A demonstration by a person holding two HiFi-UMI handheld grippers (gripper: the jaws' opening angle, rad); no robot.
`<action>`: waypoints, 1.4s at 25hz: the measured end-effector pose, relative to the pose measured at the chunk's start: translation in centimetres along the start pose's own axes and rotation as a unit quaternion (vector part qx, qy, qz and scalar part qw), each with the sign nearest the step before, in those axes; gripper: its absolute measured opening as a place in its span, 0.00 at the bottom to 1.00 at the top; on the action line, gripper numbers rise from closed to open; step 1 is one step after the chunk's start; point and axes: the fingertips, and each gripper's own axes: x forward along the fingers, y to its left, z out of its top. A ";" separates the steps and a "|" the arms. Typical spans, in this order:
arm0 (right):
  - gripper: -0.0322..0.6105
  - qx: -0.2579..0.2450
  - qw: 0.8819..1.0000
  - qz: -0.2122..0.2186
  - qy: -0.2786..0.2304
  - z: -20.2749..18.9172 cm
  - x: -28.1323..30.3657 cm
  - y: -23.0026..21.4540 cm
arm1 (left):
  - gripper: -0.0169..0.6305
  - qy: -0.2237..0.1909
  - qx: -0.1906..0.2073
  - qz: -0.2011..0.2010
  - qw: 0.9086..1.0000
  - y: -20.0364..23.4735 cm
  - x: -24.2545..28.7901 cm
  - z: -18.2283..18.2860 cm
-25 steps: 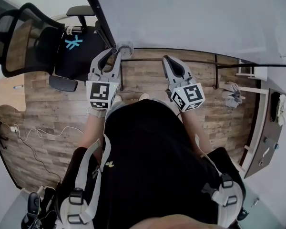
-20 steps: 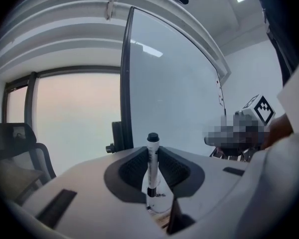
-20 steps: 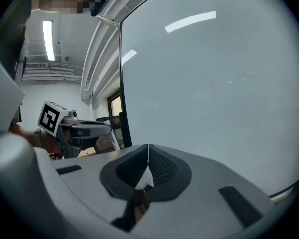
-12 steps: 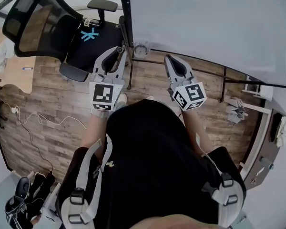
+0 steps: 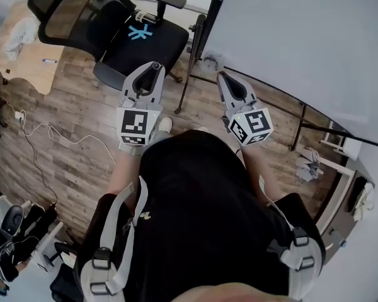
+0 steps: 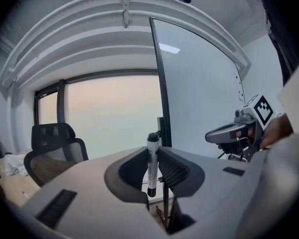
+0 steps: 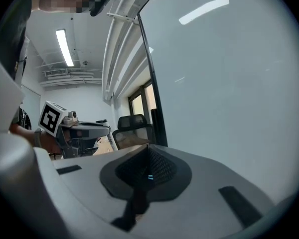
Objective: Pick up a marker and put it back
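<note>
One marker (image 6: 152,156) sits pinched upright in the left gripper (image 6: 153,172); right gripper (image 7: 145,167) is pressed together, empty. It's a thin grip, so the marker might twist or drop near the whiteboard (image 6: 199,93).

The whiteboard (image 5: 302,36) walls off the space ahead of the right gripper (image 5: 225,78); its dark edge post (image 5: 209,17) rises between the grippers, beyond the marker (image 6: 152,168) in the left gripper (image 5: 153,68); an office chair (image 5: 138,39) blocks front-left; bare floor (image 5: 82,106) lies open leftward.
</note>
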 end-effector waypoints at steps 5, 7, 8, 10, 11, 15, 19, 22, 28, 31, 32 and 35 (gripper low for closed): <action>0.07 -0.008 0.999 0.033 0.007 0.0 1.7 2.7 | 0.14 0.009 -0.012 0.031 0.999 2.2 -2.6 -1.4; 0.07 -0.012 0.999 0.044 0.010 -0.1 2.3 3.6 | 0.14 0.015 -0.019 0.044 0.999 2.9 -3.5 -2.1; 0.07 -0.013 0.999 0.049 0.011 -0.1 2.6 4.0 | 0.14 0.020 -0.023 0.051 0.998 3.3 -4.0 -2.5; 0.07 -0.014 0.998 0.056 0.013 -0.1 3.1 4.7 | 0.14 0.031 -0.029 0.061 0.997 3.9 -4.8 -3.3; 0.07 -0.015 0.998 0.059 0.014 -0.2 3.3 5.0 | 0.14 0.034 -0.031 0.064 0.997 4.2 -5.1 -3.7; 0.07 -0.018 0.997 0.069 0.019 -0.4 4.4 6.2 | 0.14 0.031 -0.040 0.072 0.996 5.5 -6.1 -4.6; 0.07 -0.023 0.996 0.077 0.023 -0.3 5.4 7.5 | 0.14 0.035 -0.045 0.080 0.995 6.7 -7.1 -5.4; 0.07 -0.026 0.996 0.081 0.027 -0.4 6.0 8.3 | 0.14 0.037 -0.052 0.083 0.994 7.5 -7.6 -5.9; 0.07 -0.028 0.996 0.080 0.030 -0.7 6.9 9.8 | 0.14 0.042 -0.059 0.079 0.994 8.7 -8.7 -7.2; 0.07 -0.030 0.996 0.077 0.032 -0.9 6.9 10.3 | 0.14 0.044 -0.061 0.077 0.994 9.2 -9.0 -7.6; 0.07 -0.030 0.996 0.075 0.032 -0.9 7.0 10.3 | 0.14 0.043 -0.060 0.075 0.994 9.4 -9.0 -7.6; 0.07 -0.030 0.997 0.063 0.032 -0.8 7.1 10.2 | 0.14 0.039 -0.056 0.064 0.996 9.8 -8.6 -7.4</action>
